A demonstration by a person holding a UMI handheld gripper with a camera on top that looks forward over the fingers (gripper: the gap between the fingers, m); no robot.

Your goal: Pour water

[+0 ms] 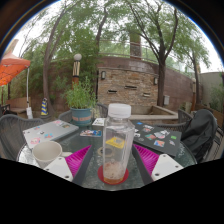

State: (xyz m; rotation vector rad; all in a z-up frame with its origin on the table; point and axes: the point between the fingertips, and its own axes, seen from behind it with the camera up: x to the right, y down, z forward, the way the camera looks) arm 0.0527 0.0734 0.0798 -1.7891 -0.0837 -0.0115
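Clear plastic catches the daylight as a water bottle (117, 146) with a white cap stands upright on a round glass table (150, 160), directly between the gripper's (112, 161) two pink-padded fingers (73, 160). Whether the pads press its sides or leave a gap cannot be told. A white cup (46, 152) sits just beside the left finger. Beyond the fingers lie scattered cards (156, 136), a closed laptop (50, 130) and a potted plant (81, 101), before a brick wall (135, 82) under trees.

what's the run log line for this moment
tongs open | bottle upright between them, lid on | cup beside | pour not begun
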